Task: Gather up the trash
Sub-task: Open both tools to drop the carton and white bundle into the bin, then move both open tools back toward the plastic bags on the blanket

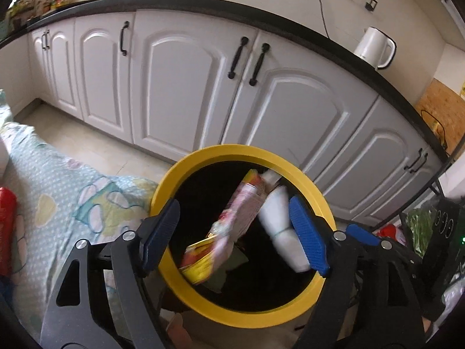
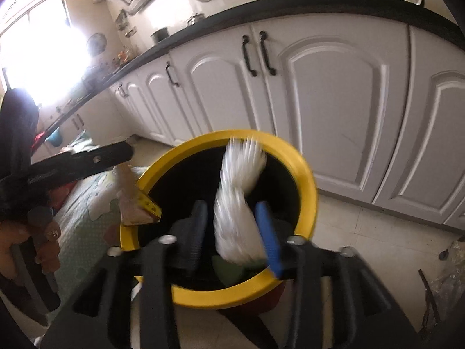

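The left gripper (image 1: 237, 234) stands with its blue-padded fingers (image 1: 308, 237) spread wide, nothing pressed between them. In the gap a pink, red and yellow snack wrapper (image 1: 232, 224) hangs blurred over the mouth of the yellow-rimmed bin (image 1: 250, 152), touching neither pad. Just to its three o'clock, a crumpled white piece of trash (image 1: 276, 212) lies against the inner side of the right-hand pad; whether it touches that pad cannot be told.

The right gripper (image 2: 232, 229) has its jaws partly apart. A white crumpled piece of trash (image 2: 232, 221), smeared by motion, sits between the dark finger and the blue finger (image 2: 268, 238), close against the blue one, with a clear gap on the dark side, so the pads do not clamp it. It is over the bin's black interior, inside the yellow rim (image 2: 308, 174).

From the right wrist view, at nine o'clock, the other gripper's black finger reaches toward the bin with the wrapper (image 2: 136, 206) below it at the rim, and a person's hand (image 2: 32, 241) is wrapped around that gripper's handle.

Outward, the bin stands on a pale tiled floor (image 2: 363, 232). A patterned pale blue cloth (image 1: 58, 192) lies at nine o'clock of the bin. White cabinet doors (image 1: 180, 81) with black handles run behind at twelve o'clock under a black countertop (image 1: 203, 3), where a white kettle (image 1: 375, 48) stands at two o'clock.
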Available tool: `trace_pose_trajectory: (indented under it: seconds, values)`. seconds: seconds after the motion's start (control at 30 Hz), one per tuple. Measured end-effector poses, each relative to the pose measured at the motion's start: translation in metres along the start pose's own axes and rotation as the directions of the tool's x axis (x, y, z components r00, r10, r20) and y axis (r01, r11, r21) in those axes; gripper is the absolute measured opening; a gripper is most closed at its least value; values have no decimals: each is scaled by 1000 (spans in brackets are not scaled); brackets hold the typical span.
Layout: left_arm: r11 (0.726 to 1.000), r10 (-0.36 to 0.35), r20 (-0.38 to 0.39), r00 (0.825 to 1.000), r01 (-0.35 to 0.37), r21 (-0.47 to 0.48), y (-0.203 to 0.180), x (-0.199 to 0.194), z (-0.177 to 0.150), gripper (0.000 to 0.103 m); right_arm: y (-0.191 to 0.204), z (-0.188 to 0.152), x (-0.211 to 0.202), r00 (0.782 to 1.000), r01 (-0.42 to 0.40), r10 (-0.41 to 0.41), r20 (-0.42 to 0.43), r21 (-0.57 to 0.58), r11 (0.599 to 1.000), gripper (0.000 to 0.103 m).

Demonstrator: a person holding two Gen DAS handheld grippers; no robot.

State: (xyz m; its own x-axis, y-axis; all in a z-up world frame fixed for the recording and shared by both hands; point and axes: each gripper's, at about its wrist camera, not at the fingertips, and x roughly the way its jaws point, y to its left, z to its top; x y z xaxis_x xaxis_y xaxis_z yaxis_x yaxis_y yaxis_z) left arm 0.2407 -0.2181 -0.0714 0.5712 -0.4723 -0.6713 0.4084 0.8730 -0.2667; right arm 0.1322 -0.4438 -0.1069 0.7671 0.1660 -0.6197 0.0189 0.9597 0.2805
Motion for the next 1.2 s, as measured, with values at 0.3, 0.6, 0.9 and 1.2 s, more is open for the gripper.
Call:
trace_pose_trajectory:
  seconds: [0.3,0.6,0.9,1.2]
  values:
    - [998,48,66,997,-46,-39,14,-35,-5,92,-1,6,-12,999,20,-20,44,11,1000,53]
    - [997,70,132,989,-65,-47,19,-73,-7,92,20,14,-22,997,-8,10,74,-26,1000,59]
    - [993,105,196,975,-93,-69,33,-109,-10,92,50,21,-34,993,-36,45,108,-88,996,62]
    - [987,150,233,961,-132,-93,50,-135,-19,92,83,24,-43,988,-56,76,135,-142,988,70]
